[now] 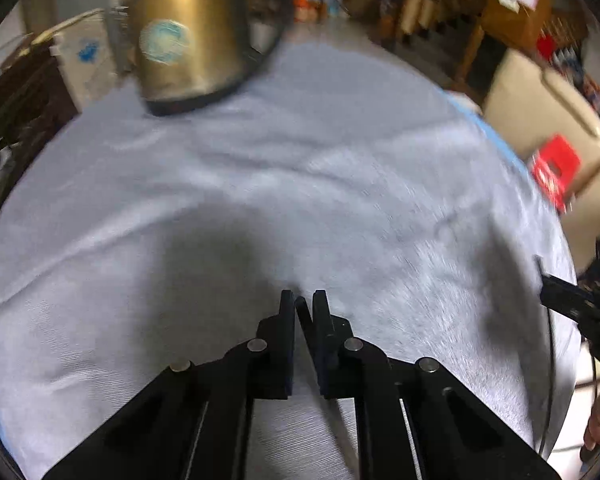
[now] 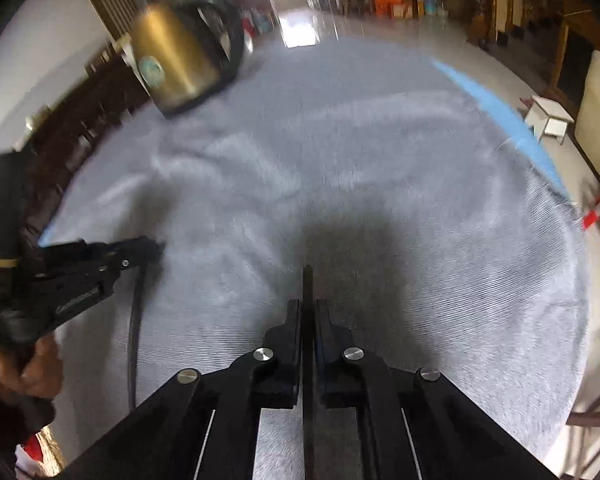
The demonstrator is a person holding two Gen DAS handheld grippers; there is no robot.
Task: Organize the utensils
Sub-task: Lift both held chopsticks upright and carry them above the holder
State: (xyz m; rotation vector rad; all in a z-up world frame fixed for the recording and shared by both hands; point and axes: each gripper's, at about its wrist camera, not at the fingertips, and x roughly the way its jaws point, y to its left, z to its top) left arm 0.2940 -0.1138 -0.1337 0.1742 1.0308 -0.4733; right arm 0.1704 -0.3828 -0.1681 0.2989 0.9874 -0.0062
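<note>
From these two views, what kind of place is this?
Probably a home dining or living area: a round table under a grey cloth, a brass-coloured electric kettle, wooden furniture and a shiny tiled floor behind.

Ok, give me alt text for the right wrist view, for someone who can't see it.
The right gripper is shut on a thin black utensil handle, above a round table draped in grey cloth. A brass-coloured metal kettle stands far left; the left gripper enters from the left, gripping another slim dark utensil.
</note>
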